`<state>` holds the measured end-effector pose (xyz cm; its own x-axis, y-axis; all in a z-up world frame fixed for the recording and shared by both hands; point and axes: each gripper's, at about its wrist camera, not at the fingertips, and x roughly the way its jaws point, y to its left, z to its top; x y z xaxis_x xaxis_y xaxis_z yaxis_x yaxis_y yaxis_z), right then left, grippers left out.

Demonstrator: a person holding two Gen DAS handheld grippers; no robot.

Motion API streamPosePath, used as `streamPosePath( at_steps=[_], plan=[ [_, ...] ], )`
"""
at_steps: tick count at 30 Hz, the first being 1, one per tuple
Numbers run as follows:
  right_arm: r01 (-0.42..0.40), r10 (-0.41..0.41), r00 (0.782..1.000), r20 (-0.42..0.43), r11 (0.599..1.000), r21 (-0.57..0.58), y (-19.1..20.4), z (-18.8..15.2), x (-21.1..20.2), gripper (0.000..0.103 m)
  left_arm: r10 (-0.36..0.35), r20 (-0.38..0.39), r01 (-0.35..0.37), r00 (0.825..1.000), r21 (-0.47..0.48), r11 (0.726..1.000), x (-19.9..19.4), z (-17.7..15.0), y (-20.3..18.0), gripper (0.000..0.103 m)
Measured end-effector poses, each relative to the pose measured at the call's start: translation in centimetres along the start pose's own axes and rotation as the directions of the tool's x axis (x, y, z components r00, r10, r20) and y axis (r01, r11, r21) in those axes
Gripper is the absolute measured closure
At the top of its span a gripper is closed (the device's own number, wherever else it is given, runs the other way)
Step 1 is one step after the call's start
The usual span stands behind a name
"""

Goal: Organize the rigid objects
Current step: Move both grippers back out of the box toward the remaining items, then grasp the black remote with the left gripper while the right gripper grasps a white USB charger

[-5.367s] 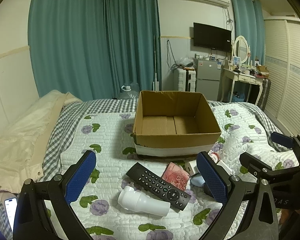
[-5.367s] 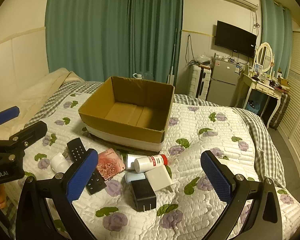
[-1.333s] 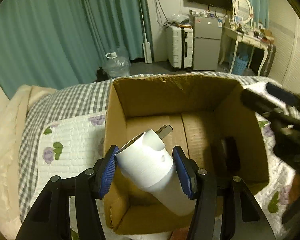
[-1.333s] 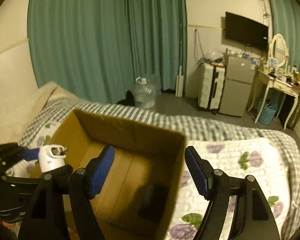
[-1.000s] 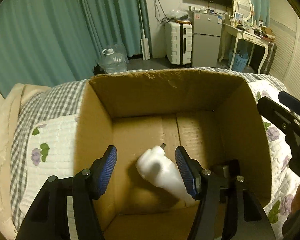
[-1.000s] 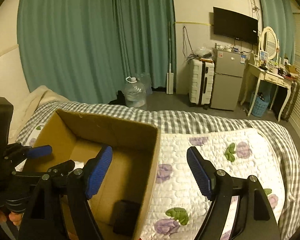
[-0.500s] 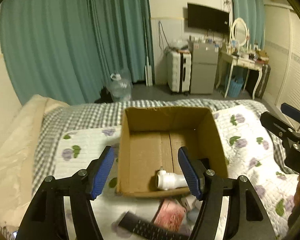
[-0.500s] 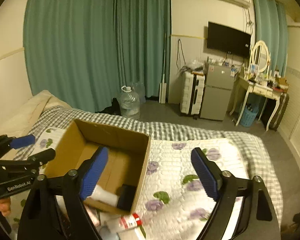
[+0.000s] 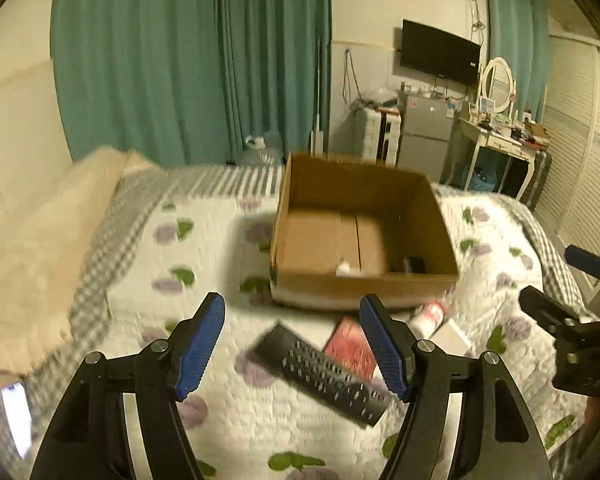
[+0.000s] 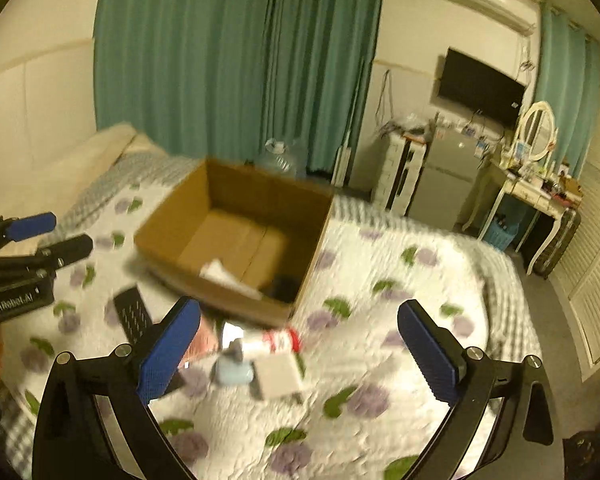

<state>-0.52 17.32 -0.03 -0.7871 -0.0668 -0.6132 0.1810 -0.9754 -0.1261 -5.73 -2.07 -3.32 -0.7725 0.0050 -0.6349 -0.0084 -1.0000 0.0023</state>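
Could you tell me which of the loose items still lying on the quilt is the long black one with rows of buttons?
That is the remote, lying diagonally nearest the left gripper. The red packet, red-capped bottle and white block beside it have no buttons.

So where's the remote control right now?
In the left wrist view the remote control lies on the quilt, in front of the cardboard box, beside the red card.

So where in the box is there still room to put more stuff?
The far half of the cardboard box floor is bare. Its near edge is crowded: the white gadget and the black charger lie there. Both grippers' jaws are opening, nothing between them.
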Motion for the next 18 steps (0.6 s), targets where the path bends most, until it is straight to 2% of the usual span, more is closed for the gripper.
streamPosePath(
  at_steps=[4, 8, 12, 18],
  plan=[
    [-0.012, 0.012, 0.996, -0.093, 1.000, 0.006, 0.3, -2.3, 3.7, 0.003, 0.027, -0.080, -0.027, 0.996, -0.007, 1.000, 2.9, -2.6, 0.3, 0.030],
    [-0.016, 0.021, 0.982, -0.187, 1.000, 0.027, 0.2, -4.1, 7.4, 0.005, 0.004, -0.139, -0.006, 0.990, -0.010, 1.000, 4.9, -4.0, 0.4, 0.030],
    [0.009, -0.009, 0.954, -0.300, 1.000, -0.002, 0.6, -6.1, 10.7, 0.022, 0.011, -0.165, -0.010, 0.986, 0.006, 1.000, 6.0, -4.9, 0.0, 0.030],
    [-0.010, 0.006, 0.930, -0.367, 1.000, -0.010, 0.7, -7.1, 12.8, 0.027, 0.006, -0.210, -0.003, 0.978, 0.016, 1.000, 7.5, -5.6, 0.0, 0.030]
  ],
)
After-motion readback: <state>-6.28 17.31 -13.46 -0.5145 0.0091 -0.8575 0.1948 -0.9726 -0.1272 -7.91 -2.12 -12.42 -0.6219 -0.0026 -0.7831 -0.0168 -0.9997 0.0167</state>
